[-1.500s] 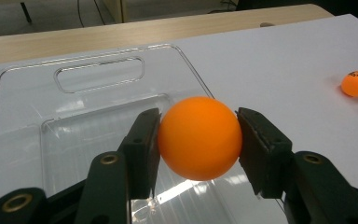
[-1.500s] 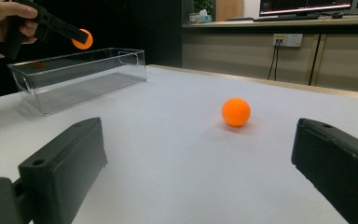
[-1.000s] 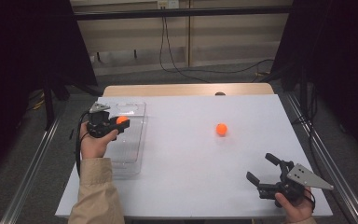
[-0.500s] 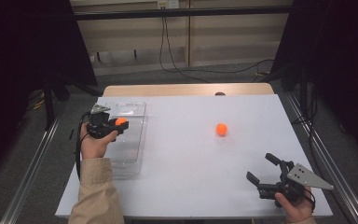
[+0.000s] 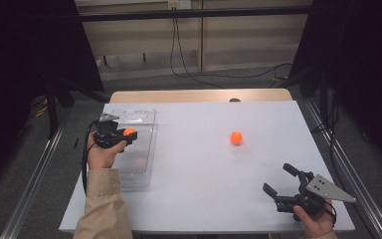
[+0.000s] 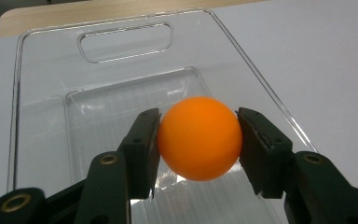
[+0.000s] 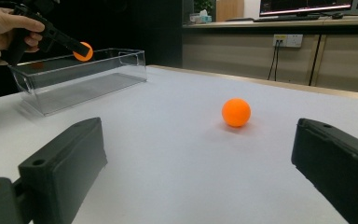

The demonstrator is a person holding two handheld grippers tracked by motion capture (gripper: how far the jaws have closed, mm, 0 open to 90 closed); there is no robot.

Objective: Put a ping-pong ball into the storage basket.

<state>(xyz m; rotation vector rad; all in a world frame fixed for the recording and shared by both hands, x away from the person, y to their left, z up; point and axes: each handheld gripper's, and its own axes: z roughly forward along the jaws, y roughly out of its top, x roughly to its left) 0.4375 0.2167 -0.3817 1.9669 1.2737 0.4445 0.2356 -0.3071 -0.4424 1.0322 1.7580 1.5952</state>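
Observation:
My left gripper (image 5: 125,134) (image 6: 199,140) is shut on an orange ball (image 6: 199,138) (image 5: 129,132) and holds it just above the clear plastic bin (image 5: 142,149) (image 6: 46,135) at the table's left. From the right gripper view that held ball (image 7: 83,51) hangs over the bin (image 7: 84,79). A second orange ball (image 5: 236,138) (image 7: 236,112) lies on the white table right of centre. Near the front right corner my right gripper (image 5: 281,180) (image 7: 196,172) stands open, level with the table and aimed at that loose ball, well short of it.
The white table (image 5: 194,164) has a wooden strip (image 5: 199,95) along its far edge. Metal rails run along both sides of the table. A cable hangs down the back wall.

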